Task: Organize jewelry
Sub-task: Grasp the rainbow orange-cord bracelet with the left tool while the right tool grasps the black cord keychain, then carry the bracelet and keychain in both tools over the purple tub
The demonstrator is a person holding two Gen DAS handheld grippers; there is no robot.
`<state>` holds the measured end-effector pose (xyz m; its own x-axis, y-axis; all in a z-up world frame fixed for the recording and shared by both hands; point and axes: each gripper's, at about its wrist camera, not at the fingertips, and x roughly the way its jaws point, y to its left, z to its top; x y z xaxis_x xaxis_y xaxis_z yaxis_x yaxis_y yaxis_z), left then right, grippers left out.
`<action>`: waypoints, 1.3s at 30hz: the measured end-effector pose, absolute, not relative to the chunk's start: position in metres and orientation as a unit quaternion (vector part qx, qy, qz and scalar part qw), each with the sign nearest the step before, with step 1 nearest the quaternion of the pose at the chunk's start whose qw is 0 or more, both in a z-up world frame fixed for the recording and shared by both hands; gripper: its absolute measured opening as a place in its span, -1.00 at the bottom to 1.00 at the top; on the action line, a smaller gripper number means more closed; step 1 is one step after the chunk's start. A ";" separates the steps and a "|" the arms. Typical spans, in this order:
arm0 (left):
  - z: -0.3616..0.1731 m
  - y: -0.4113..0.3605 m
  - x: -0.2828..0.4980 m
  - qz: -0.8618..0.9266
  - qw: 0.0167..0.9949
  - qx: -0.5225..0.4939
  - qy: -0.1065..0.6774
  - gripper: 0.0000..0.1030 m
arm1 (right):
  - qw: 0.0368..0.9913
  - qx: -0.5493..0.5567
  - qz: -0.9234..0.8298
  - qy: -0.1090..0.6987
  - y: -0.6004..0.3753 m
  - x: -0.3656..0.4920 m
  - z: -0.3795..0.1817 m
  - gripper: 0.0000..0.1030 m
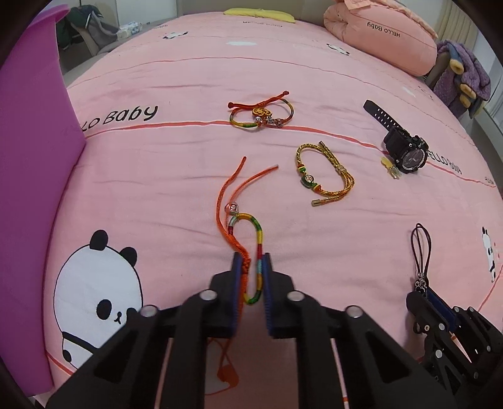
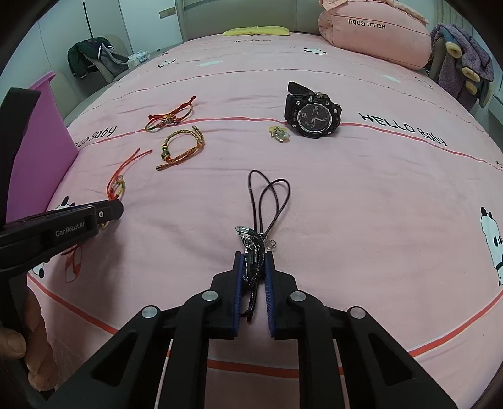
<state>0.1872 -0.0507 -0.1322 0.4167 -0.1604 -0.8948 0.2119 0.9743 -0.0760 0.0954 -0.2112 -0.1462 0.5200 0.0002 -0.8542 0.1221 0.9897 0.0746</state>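
My left gripper (image 1: 251, 261) is shut on a rainbow and orange cord bracelet (image 1: 243, 226) that trails forward on the pink bed; it also shows in the right wrist view (image 2: 118, 185). My right gripper (image 2: 253, 259) is shut on a black cord necklace (image 2: 267, 195) with small metal charms; it shows in the left wrist view (image 1: 421, 248). A red and rainbow bracelet with a gold charm (image 1: 261, 114), a yellow braided bracelet (image 1: 323, 173), a black watch (image 2: 312, 111) and a small yellow charm (image 2: 278, 132) lie further off.
A purple box wall (image 1: 34, 151) stands at the left edge of the bed. A rolled pink quilt (image 2: 374, 31) and a yellow pillow (image 2: 256, 30) lie at the far end. A chair with clothes (image 2: 91, 58) stands beyond the bed.
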 end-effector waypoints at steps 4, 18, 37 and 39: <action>-0.128 -0.048 0.182 -0.115 0.835 0.020 0.538 -0.89 | 0.868 0.082 -0.030 0.489 -0.215 0.092 -0.141 -0.77; -0.104 -0.038 0.117 -0.158 0.813 0.015 0.560 -0.88 | 0.865 0.124 -0.007 0.485 -0.214 0.043 -0.109 -0.77; 0.003 0.029 0.043 -0.160 0.863 -0.008 0.480 -0.88 | 0.894 0.114 0.057 0.430 -0.153 -0.002 -0.027 -0.77; 0.017 0.040 0.039 -0.154 0.870 -0.014 0.468 -0.88 | 0.899 0.107 0.067 0.419 -0.141 -0.002 -0.014 -0.77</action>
<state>0.0386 0.0396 0.0167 0.5145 -0.2814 -0.8100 0.2555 0.9520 -0.1684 -0.0017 -0.1409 -0.0138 0.6397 0.2096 -0.7395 -0.0303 0.9682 0.2482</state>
